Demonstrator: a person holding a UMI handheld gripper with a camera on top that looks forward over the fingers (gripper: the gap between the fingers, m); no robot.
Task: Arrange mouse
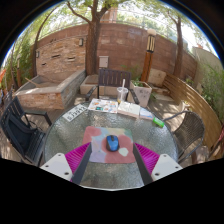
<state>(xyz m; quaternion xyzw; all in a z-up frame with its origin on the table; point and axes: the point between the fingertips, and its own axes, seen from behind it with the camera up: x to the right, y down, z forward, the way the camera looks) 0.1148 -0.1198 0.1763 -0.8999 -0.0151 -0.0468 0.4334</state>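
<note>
Setting: an outdoor patio is being viewed, with a brick wall [110, 45] and a tree [93, 30] at the far side.
Desk: a round glass desk [60, 135] is being used as the work surface, with chairs standing around it.
Mouse: a dark mouse [113, 144] is being seen lying on a pink mat [97, 138], just ahead of the tongs and in line with the gap between them.
Tongs: the tongs [112, 163] are being held released, the two fingers spread wide with the magenta pads [78, 156] well apart; nothing is being grasped.
Far things: a keyboard [76, 113] is being seen far left, a cup [123, 95] and papers [103, 105] at the far middle, a green item [158, 123] to the right.
Progress: the mouse is being judged as not yet picked up; the approach looks lined up.
Left to do: closing on the mouse, lifting it and setting it in its proper place are being judged as outstanding.
</note>
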